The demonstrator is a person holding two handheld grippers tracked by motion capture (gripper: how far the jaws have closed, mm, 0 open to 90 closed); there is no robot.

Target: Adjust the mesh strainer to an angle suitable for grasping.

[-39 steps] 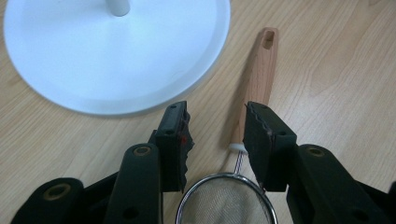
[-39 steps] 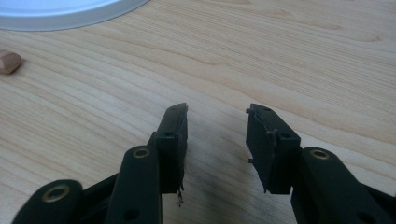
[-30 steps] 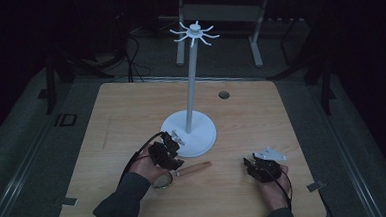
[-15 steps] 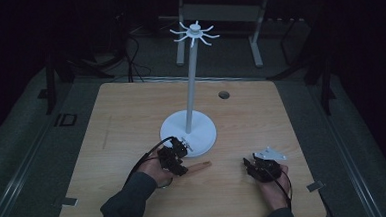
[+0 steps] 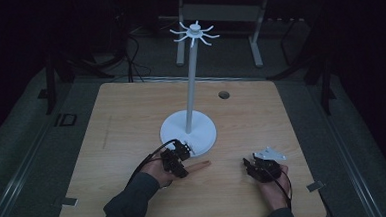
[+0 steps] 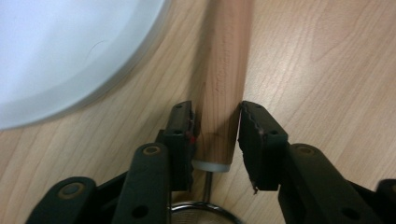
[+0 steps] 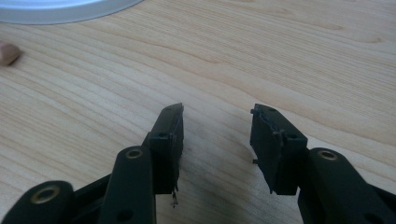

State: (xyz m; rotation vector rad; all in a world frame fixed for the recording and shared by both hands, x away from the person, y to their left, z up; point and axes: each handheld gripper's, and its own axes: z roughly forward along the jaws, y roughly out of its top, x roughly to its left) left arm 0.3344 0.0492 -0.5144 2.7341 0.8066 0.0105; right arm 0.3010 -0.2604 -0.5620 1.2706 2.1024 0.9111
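Observation:
A utensil with a light wooden handle lies on the table just in front of the white stand's round base. My left gripper is low over the handle's near end. In the left gripper view the handle runs up between the jaws of that gripper; the left pad touches it and a thin gap remains at the right pad, so it is open. A metal stem and ring show behind the handle's white collar. My right gripper rests open over bare wood.
The stand's thin pole rises to a crown of hooks. Its base edge and the handle's tip lie beyond the right gripper. A small dark hole sits at the table's back.
My left gripper has moved right along the utensil and now straddles the handle, covering the ring end that showed before. The right gripper has stayed put.

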